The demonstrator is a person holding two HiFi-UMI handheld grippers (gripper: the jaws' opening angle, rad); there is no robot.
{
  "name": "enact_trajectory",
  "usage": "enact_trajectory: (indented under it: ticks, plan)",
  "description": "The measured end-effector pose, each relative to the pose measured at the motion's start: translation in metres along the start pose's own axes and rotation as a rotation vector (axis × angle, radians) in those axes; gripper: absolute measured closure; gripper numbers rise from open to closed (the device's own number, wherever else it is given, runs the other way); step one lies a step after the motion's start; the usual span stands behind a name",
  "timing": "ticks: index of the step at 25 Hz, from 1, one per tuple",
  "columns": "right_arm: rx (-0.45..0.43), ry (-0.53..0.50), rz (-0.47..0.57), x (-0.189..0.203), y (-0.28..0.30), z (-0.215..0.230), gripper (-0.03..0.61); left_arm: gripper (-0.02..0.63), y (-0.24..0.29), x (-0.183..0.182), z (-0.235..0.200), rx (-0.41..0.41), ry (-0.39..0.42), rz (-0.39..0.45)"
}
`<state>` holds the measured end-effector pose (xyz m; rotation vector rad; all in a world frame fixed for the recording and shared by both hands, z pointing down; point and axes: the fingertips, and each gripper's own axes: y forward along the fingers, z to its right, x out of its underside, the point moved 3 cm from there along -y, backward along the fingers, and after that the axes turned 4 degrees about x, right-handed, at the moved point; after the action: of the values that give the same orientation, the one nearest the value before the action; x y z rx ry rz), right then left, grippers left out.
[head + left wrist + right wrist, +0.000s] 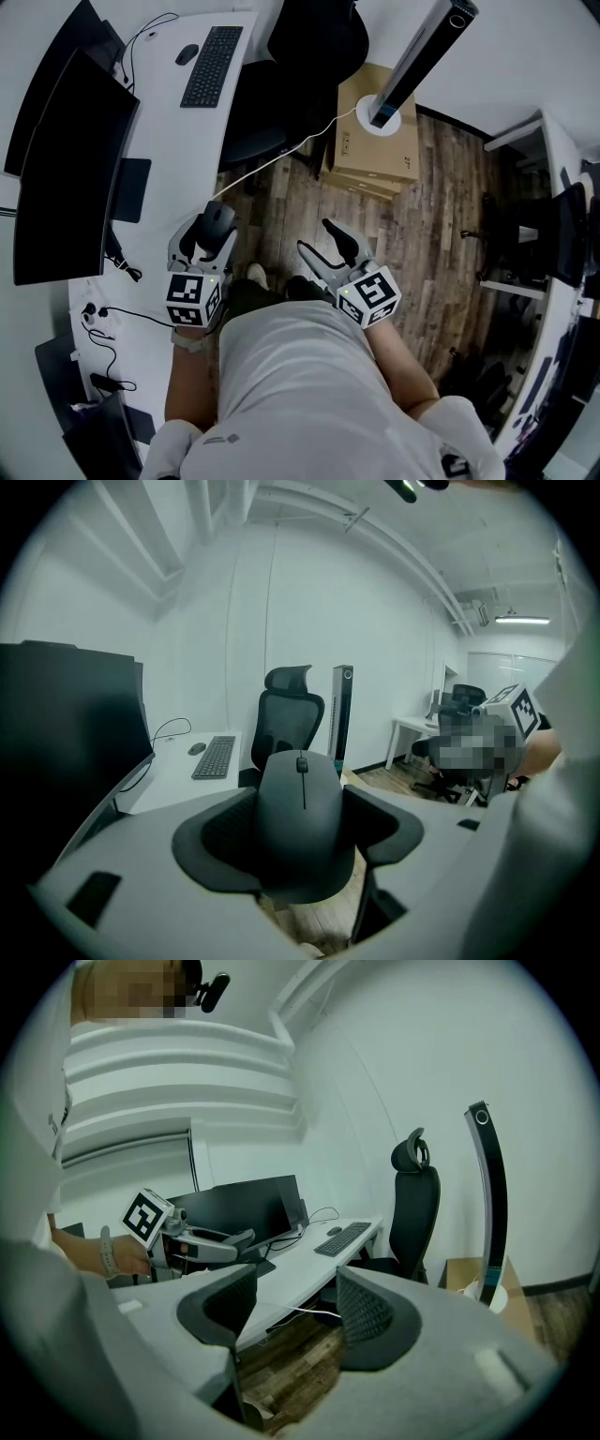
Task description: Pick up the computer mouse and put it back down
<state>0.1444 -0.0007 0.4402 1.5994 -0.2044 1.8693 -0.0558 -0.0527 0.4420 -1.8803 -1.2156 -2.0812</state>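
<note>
A black computer mouse (217, 222) sits clamped between the fingers of my left gripper (210, 236), held in the air by the desk's near edge. In the left gripper view the mouse (300, 813) fills the gap between the dark pads, its scroll wheel facing up, and my left gripper (300, 832) is shut on it. My right gripper (326, 248) hovers over the wooden floor to the right, apart from the mouse. In its own view the right gripper (295, 1312) stands open with nothing between the pads, and the left gripper (202, 1241) shows at its left.
On the white desk (169, 122) lie a keyboard (212, 66), a second small mouse (187, 54) and dark monitors (66, 169). A black office chair (309, 47), a cardboard box (375, 141) and a tall slim tower (417, 56) stand on the wood floor.
</note>
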Motion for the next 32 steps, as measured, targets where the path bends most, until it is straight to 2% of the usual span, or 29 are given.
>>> enact_trajectory:
  ticks: [14, 32]
  plan:
    - [0.027, 0.005, -0.034, -0.007, 0.052, -0.015, 0.314, 0.33, 0.012, 0.016, -0.07, -0.003, -0.008, -0.062]
    - [0.084, 0.014, -0.113, -0.009, 0.108, -0.018, 0.314, 0.33, 0.042, 0.076, -0.173, -0.058, -0.078, -0.202]
